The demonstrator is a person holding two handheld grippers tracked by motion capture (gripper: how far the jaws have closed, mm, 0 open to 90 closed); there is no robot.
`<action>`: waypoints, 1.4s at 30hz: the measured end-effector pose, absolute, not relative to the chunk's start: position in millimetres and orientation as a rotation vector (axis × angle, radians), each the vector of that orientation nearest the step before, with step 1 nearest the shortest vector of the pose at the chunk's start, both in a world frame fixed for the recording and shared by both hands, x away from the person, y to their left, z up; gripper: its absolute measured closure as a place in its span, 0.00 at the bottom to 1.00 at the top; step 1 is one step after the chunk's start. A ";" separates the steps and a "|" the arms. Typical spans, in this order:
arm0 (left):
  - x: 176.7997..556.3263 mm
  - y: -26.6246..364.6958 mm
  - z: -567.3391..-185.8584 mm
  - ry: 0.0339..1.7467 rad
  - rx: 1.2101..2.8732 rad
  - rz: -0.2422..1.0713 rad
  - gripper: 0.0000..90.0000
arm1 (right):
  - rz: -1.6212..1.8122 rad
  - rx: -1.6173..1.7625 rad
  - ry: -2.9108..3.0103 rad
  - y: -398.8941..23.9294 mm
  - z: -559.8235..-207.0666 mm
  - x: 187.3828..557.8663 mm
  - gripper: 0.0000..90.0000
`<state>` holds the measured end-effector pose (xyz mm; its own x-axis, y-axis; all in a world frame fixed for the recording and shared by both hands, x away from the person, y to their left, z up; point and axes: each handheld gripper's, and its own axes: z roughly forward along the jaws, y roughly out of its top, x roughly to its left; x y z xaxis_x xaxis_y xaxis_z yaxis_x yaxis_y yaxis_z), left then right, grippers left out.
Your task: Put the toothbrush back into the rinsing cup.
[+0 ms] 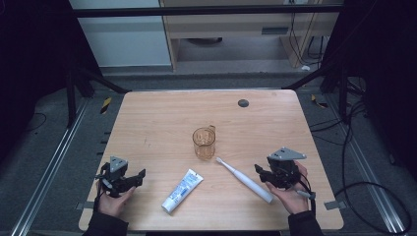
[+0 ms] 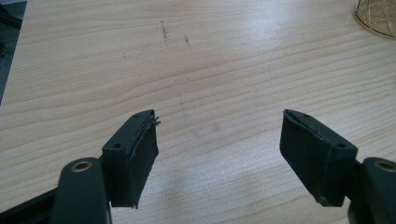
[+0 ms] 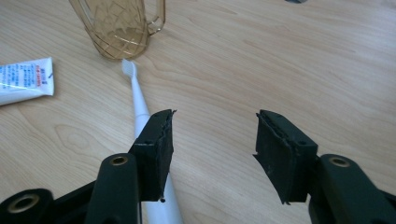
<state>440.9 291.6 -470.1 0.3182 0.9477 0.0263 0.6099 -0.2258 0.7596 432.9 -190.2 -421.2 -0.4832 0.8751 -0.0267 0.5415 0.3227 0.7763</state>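
I have both tools low over the table (image 1: 147,113). My right hand-held gripper (image 3: 212,140) stands with its jaws apart and nothing between them; the white toothbrush (image 3: 140,105) lies flat just to the left of its left jaw, head touching the base of the amber cup (image 3: 122,25). My left hand-held gripper (image 2: 219,140) is spread wide over bare wood, and the toothpaste tube (image 1: 182,191) lies between the two grippers. To take the toothbrush cleanly, I judge I should shift the right tool sideways until the handle sits centred, come down across its thicker part, and keep clear of the cup.
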 end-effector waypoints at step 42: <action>445.3 290.2 -471.1 1.359 1.977 0.647 0.24 | 0.801 1.187 2.459 -131.7 -447.8 468.9 0.59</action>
<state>445.3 290.2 -471.1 0.3426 0.9387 0.0375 0.6204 -0.2561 0.7413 468.9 -131.7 -447.8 -0.6158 0.7876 -0.0223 0.6234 0.5043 0.5976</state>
